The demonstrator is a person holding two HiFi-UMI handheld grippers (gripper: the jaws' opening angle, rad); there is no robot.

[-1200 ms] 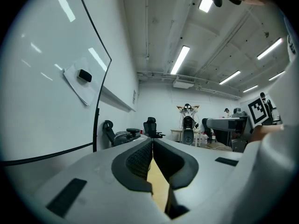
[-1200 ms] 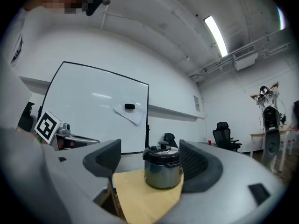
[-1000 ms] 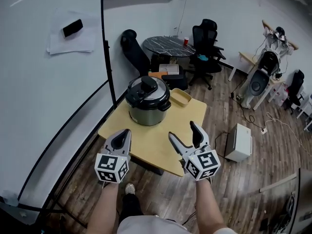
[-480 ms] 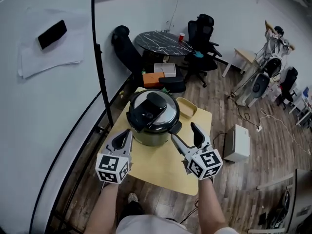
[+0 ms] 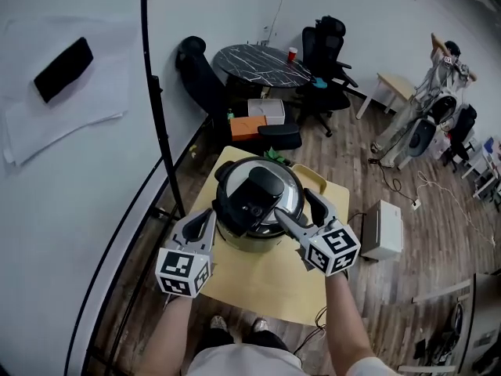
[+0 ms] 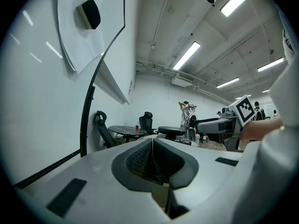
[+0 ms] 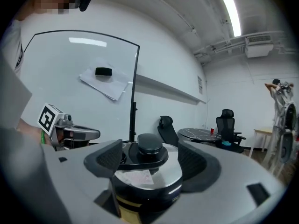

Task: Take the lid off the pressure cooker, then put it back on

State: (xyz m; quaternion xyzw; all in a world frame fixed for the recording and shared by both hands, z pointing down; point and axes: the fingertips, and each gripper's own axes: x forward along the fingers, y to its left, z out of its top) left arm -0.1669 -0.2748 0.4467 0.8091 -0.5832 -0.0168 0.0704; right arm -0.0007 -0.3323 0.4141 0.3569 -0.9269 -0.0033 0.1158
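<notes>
The pressure cooker (image 5: 249, 237) stands on a small yellow table (image 5: 266, 288), with its steel lid (image 5: 288, 200) and black handle (image 5: 258, 195) on top. My right gripper (image 5: 293, 207) is open at the lid's right side, one jaw lying over the lid's edge. In the right gripper view the lid (image 7: 154, 177) and its black knob (image 7: 149, 143) sit straight ahead between the spread jaws of that gripper (image 7: 154, 161). My left gripper (image 5: 205, 218) hovers at the cooker's left side, apart from it. In its own view, the left gripper (image 6: 152, 148) has its jaws shut, with nothing held.
A shallow yellow tray (image 5: 316, 180) lies behind the cooker. A whiteboard (image 5: 70, 155) and a black stand pole (image 5: 159, 124) rise at the left. On the floor, a white box (image 5: 383, 230) sits to the right, and office chairs (image 5: 327, 49) with a round dark table (image 5: 258, 59) stand beyond.
Both grippers have moved forward to the cooker. The right one now reaches the lid's right edge, the left one the cooker's left side. The view has closed in.
</notes>
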